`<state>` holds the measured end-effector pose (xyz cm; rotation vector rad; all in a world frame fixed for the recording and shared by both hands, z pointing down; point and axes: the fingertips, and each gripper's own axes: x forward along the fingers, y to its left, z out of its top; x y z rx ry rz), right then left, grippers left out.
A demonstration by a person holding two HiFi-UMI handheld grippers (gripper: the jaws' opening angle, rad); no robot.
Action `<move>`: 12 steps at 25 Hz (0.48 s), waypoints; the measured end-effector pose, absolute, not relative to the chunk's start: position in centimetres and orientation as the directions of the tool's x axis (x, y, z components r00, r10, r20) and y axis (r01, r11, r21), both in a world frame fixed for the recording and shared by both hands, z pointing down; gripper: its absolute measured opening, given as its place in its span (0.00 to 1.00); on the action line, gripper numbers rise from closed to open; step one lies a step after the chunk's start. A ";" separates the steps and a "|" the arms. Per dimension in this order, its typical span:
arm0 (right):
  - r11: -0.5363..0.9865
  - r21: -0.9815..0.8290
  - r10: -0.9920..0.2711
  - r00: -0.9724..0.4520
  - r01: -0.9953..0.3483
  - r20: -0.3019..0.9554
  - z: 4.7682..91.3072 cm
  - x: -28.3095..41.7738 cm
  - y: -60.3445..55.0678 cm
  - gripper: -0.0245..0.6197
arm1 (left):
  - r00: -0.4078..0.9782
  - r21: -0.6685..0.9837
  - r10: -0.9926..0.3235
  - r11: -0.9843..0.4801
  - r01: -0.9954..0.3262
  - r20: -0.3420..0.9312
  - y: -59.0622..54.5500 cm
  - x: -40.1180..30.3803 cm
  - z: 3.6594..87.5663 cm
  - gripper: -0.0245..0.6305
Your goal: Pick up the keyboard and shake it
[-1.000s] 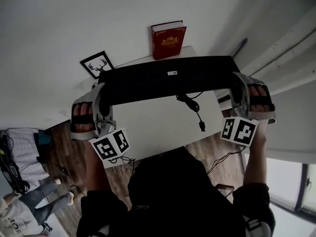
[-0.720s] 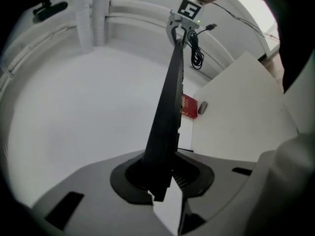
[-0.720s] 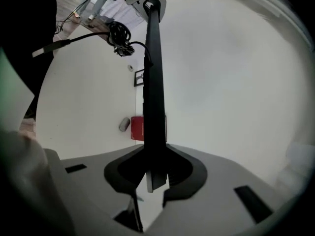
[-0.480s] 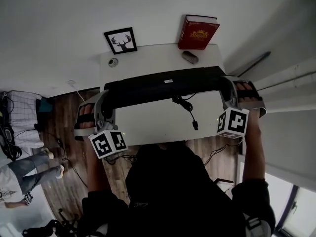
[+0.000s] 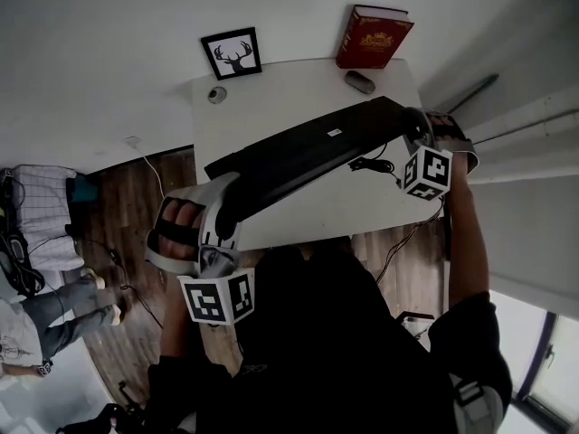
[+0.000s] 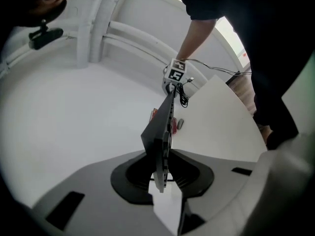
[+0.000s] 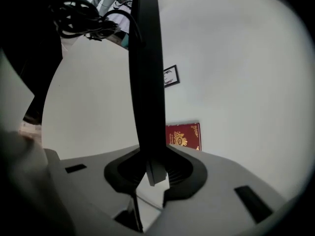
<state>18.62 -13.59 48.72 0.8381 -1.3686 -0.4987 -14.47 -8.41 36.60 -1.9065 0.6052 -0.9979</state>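
keyboard (image 5: 308, 156) pinched by left tongs (image 5: 226, 211) and right tongs (image 5: 412, 125) above table (image 5: 271, 98), book (image 5: 374, 37), frame (image 5: 232, 53).

Book (image 5: 374, 36), frame (image 5: 232, 53) at far tabletop (image 5: 271, 107) edge

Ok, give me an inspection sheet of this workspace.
Surface: white table, against the wall.
Job's things: black keyboard, lifted off the table, tilted.
Clutter: red book, framed deer picture, small grey object, small round item, along the far edge.
Tongs: left tongs shut on one keyboard end, right tongs on the other.
Cables: keyboard cable dangling; more cables on the floor.
Surroundings: wood floor, a person at left.
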 end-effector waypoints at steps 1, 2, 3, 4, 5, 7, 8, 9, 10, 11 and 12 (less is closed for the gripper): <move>0.611 0.774 -0.755 0.172 -0.168 0.633 48.5 18.6 -13.7 0.20 | 0.574 -0.876 -0.725 -0.481 -0.027 0.380 -8.2 -14.5 36.0 0.18; 0.597 0.783 -0.762 0.181 -0.174 0.621 48.2 18.5 -13.7 0.20 | 0.581 -0.883 -0.728 -0.468 -0.031 0.365 -8.1 -14.6 35.7 0.18; 0.587 0.790 -0.767 0.193 -0.174 0.612 47.9 18.3 -13.7 0.20 | 0.580 -0.886 -0.732 -0.462 -0.034 0.359 -8.3 -14.8 35.7 0.18; 0.582 0.795 -0.768 0.207 -0.171 0.606 47.7 18.2 -13.5 0.20 | 0.572 -0.884 -0.736 -0.465 -0.041 0.361 -8.8 -15.2 36.0 0.18; 0.580 0.798 -0.766 0.223 -0.164 0.603 47.4 17.9 -13.4 0.20 | 0.561 -0.877 -0.741 -0.478 -0.053 0.370 -9.4 -15.7 36.5 0.18; 0.585 0.798 -0.758 0.252 -0.141 0.601 47.0 17.5 -12.8 0.19 | 0.530 -0.847 -0.744 -0.524 -0.086 0.406 -11.0 -16.8 38.2 0.18; 0.593 0.795 -0.752 0.265 -0.129 0.604 46.9 17.2 -12.4 0.20 | 0.513 -0.829 -0.743 -0.550 -0.102 0.430 -11.9 -17.3 39.3 0.19; 0.602 0.789 -0.743 0.277 -0.118 0.609 46.9 16.9 -12.0 0.19 | 0.496 -0.810 -0.740 -0.575 -0.115 0.455 -12.7 -17.7 40.4 0.19; 0.614 0.782 -0.733 0.289 -0.109 0.616 47.1 16.6 -11.5 0.19 | 0.478 -0.792 -0.735 -0.598 -0.125 0.480 -13.4 -18.0 41.6 0.19; 0.625 0.774 -0.722 0.302 -0.101 0.623 47.2 16.4 -11.0 0.20 | 0.459 -0.775 -0.730 -0.618 -0.131 0.506 -14.1 -18.2 42.9 0.19; 0.635 0.767 -0.711 0.318 -0.094 0.628 47.5 16.1 -10.5 0.19 | 0.440 -0.760 -0.725 -0.636 -0.132 0.530 -14.6 -18.4 44.1 0.19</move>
